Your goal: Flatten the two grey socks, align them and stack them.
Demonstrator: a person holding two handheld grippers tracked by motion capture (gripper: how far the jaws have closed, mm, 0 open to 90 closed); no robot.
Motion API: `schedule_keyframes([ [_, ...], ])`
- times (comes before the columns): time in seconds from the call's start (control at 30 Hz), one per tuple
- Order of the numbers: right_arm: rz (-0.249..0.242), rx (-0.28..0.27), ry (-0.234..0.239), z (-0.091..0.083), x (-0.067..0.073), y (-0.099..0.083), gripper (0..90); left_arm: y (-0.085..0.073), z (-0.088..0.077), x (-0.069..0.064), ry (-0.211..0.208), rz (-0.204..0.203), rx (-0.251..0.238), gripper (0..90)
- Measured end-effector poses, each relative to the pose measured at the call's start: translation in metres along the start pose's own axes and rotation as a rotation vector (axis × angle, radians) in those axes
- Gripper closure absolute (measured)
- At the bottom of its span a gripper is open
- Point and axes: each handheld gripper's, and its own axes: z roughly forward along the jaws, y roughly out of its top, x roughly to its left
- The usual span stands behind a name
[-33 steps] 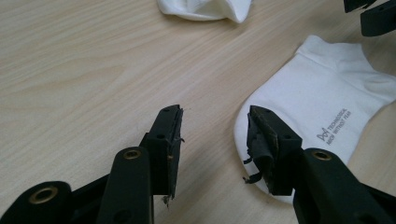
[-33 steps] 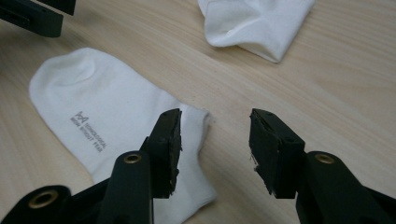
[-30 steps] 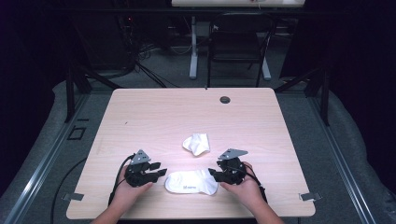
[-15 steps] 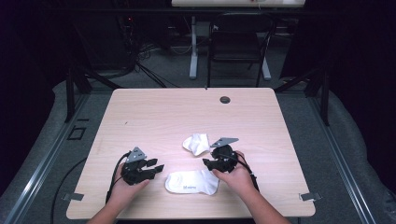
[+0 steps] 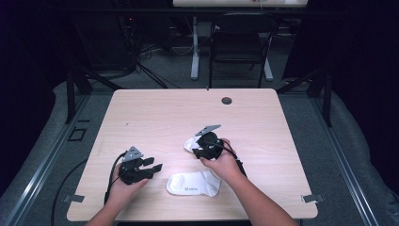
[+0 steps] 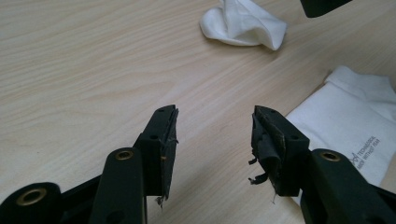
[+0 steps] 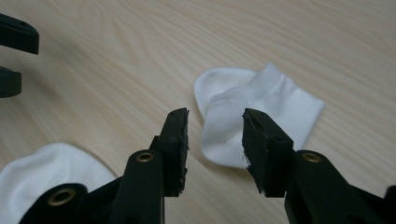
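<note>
- Flat sock [image 5: 193,183]: white, with small grey print near one edge.
- Crumpled sock [image 7: 254,114]: plain white, with a ribbed cuff.
- Desk [image 5: 169,117]: pale wood with fine streaked grain; a dark round grommet [image 5: 227,100] near the far edge.
- Left tool [image 6: 212,140]: black with brass-coloured rivets.
- Right tool [image 7: 215,144]: black, same rivets.
- Floor [image 5: 357,155]: grey.

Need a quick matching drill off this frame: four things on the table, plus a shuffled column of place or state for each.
Column 1:
1. left tool
2. right tool
3. flat sock
4. crumpled sock

Column 2:
A. lies smooth at the near edge, printed mark on it
B. bunched up, mid-table
C. open over bare wood, left of the flat sock
D. open, reaching at the bunched sock, not gripping yet

Pairs: 1-C, 2-D, 3-A, 4-B
</note>
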Motion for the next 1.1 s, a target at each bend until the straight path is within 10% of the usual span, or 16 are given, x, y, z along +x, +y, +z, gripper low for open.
schedule_keyframes([
  [0.73, 0.023, 0.021, -0.085, 0.050, 0.003, 0.019, 55.8, 0.000, -0.003, 0.008, 0.017, -0.025, -0.005, 50.8],
  [1.1, -0.010, 0.122, -0.128, 0.065, 0.001, 0.008, 64.6, 0.000, -0.004, 0.007, 0.018, -0.024, -0.008, 51.0],
])
